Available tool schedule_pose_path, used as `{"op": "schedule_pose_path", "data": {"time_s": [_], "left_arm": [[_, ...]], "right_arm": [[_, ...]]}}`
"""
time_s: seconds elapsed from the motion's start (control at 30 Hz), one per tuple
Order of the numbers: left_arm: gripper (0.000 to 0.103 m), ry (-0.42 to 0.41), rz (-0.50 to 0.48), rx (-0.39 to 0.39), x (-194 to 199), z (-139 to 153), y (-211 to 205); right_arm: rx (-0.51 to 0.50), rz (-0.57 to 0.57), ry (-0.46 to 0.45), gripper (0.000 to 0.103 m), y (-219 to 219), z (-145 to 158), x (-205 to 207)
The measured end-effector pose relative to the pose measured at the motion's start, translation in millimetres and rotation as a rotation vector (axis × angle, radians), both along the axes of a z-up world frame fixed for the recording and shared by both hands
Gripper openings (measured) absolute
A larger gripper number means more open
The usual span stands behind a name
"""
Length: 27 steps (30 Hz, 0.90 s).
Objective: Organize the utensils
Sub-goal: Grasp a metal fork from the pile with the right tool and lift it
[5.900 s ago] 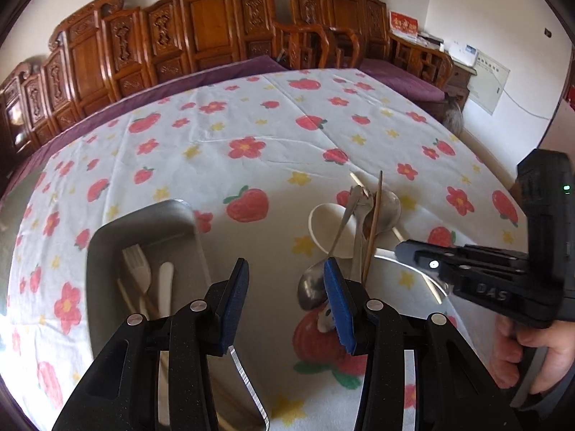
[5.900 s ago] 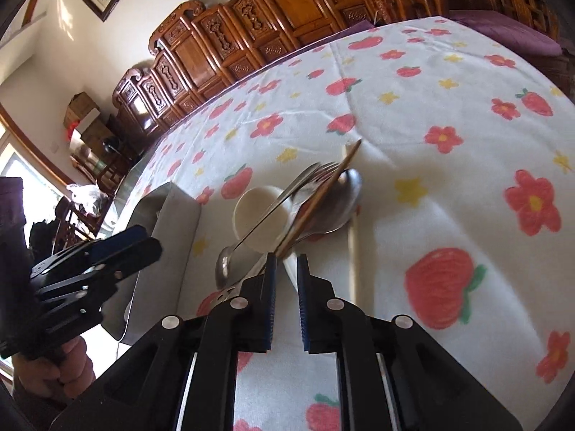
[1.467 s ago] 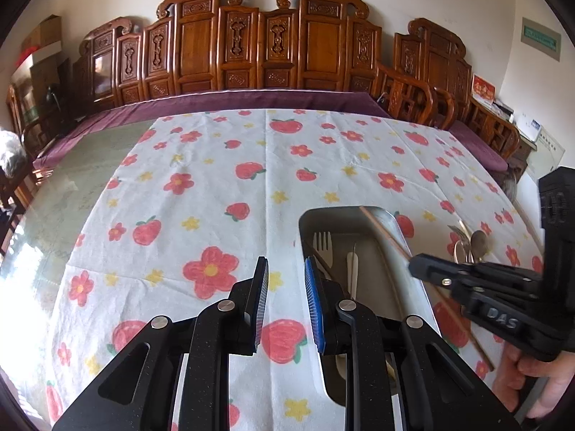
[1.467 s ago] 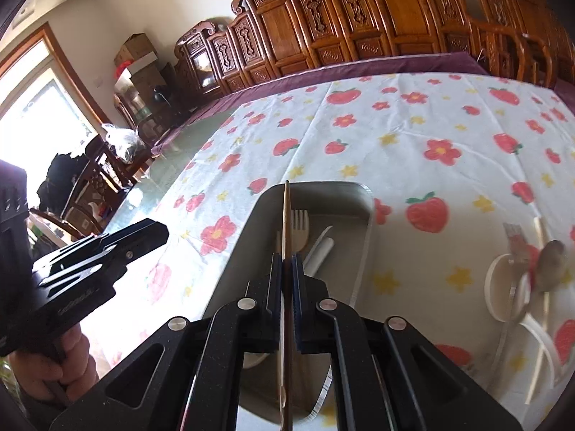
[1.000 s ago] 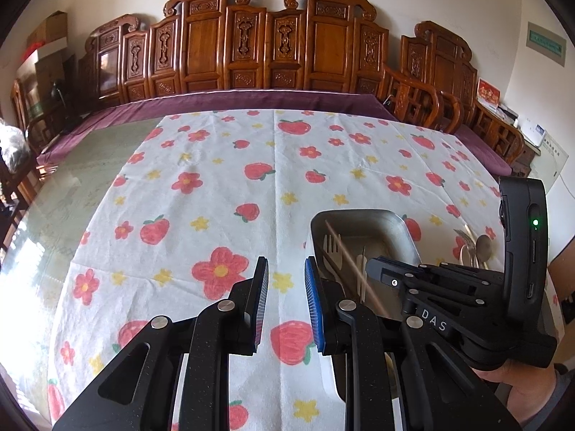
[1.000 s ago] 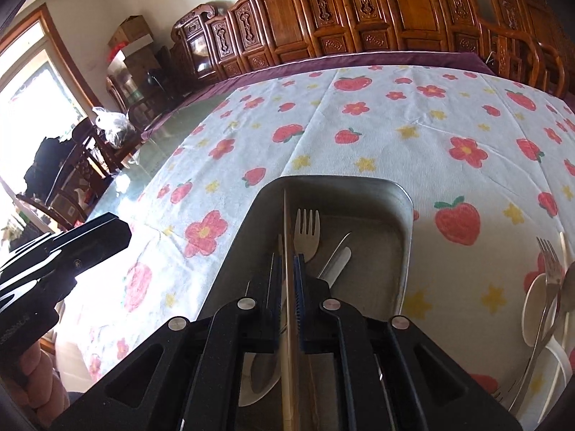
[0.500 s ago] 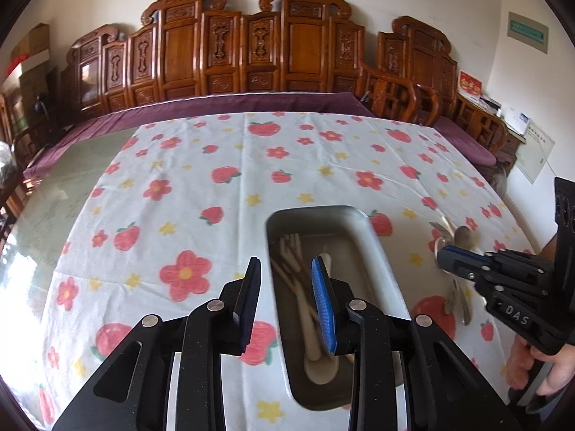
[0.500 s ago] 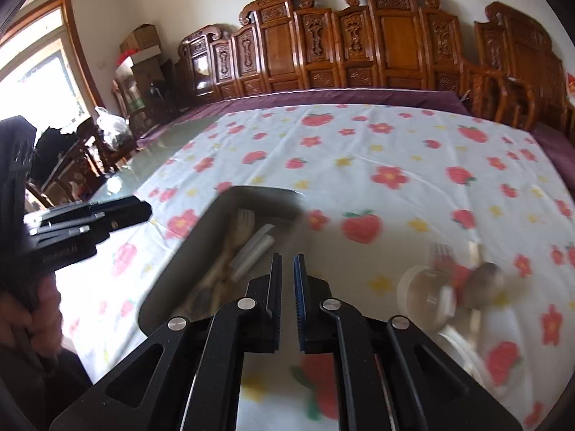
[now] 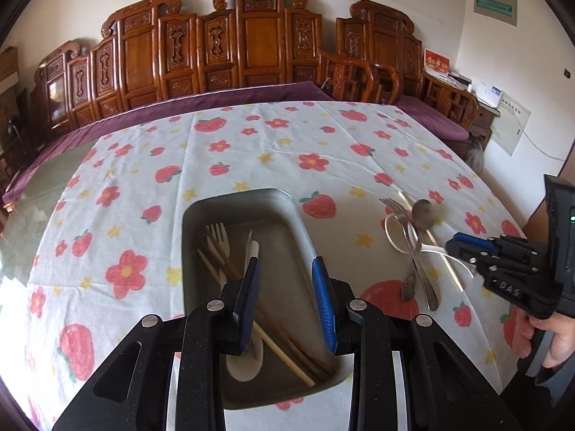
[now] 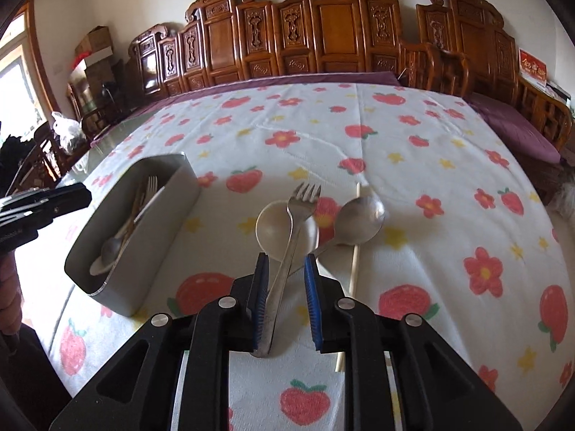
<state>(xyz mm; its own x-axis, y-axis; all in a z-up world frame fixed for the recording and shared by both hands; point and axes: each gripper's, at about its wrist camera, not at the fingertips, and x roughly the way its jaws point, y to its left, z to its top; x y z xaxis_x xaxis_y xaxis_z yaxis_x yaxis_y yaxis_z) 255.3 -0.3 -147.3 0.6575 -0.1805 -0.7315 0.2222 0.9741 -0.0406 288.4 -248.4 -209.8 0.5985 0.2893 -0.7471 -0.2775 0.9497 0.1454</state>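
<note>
Nearest the right wrist camera, the right gripper (image 10: pixel 285 296) is hanging over the metal fork (image 10: pixel 287 248), whose handle is running up between the jaws; the jaws have just been opening and are standing apart, the handle lying close along the left pad, though contact cannot be told. Just past the pads, the fork is lying across a white spoon (image 10: pixel 276 228), with a metal spoon (image 10: pixel 359 222) to its right and a pale chopstick (image 10: pixel 354 269) running beside that spoon. This view is showing the loose pile head-on, while the left wrist view is showing it only small and off to the side.

Close under the left wrist camera, the left gripper (image 9: pixel 287 307) is hovering above the grey tray (image 9: pixel 300 215) with its jaws spread and nothing between them. Only this view is looking down into the tray: a white fork (image 9: pixel 221 239), a white spoon, a pale chopstick and a brown chopstick (image 9: pixel 287 334) are lying lengthwise inside, and the left pad is covering part of the spoon's handle. From the right wrist view the tray's wall is hiding most of this.

Farther right in the left view, a hand (image 9: pixel 555 337) is gripping the right gripper's handle beside the pile. Beyond, the bench's strawberry cloth (image 9: pixel 251 151) is stretching to a purple cushion (image 10: pixel 517 131) and carved wooden chairs (image 9: pixel 251 43) along the wall.
</note>
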Motion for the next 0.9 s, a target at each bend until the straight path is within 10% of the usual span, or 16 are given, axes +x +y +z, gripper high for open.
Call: {"op": "schedule_pose_path", "data": {"time_s": [0.9], "left_arm": [[0.028, 0.017, -0.04, 0.021, -3.4, -8.8, -17.6]], "right_arm": [[0.14, -0.011, 0.182, 0.026, 3.2, -42.0, 18.1]]}}
